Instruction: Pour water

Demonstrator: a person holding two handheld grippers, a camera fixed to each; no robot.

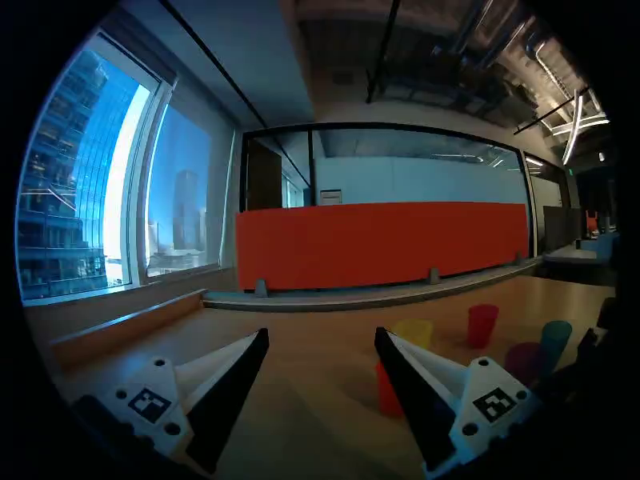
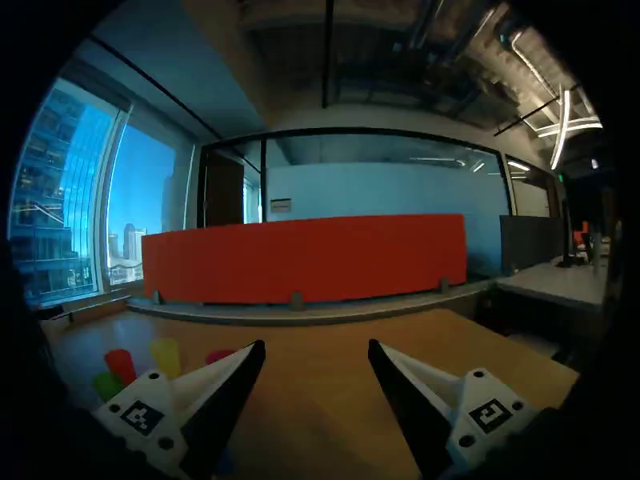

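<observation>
Several plastic cups stand on a wooden table [image 1: 320, 376]. In the left gripper view a yellow cup [image 1: 416, 330], a red cup [image 1: 482, 323], a teal cup [image 1: 555, 339] and a purple cup [image 1: 524, 360] sit to the right, and an orange-red cup [image 1: 386, 392] is partly hidden behind the right finger. My left gripper [image 1: 320, 340] hovers open above the table, holding nothing. In the right gripper view a red cup [image 2: 122, 364], a yellow cup [image 2: 166, 354], a green cup [image 2: 106, 385] and a pink-red cup [image 2: 218, 355] stand at the left. My right gripper [image 2: 316, 348] is open and empty.
A long red divider panel [image 1: 384, 244] runs along the table's far edge. Tall windows [image 1: 88, 200] line the left side. Another desk [image 2: 552, 284] stands at the right, past the table's edge.
</observation>
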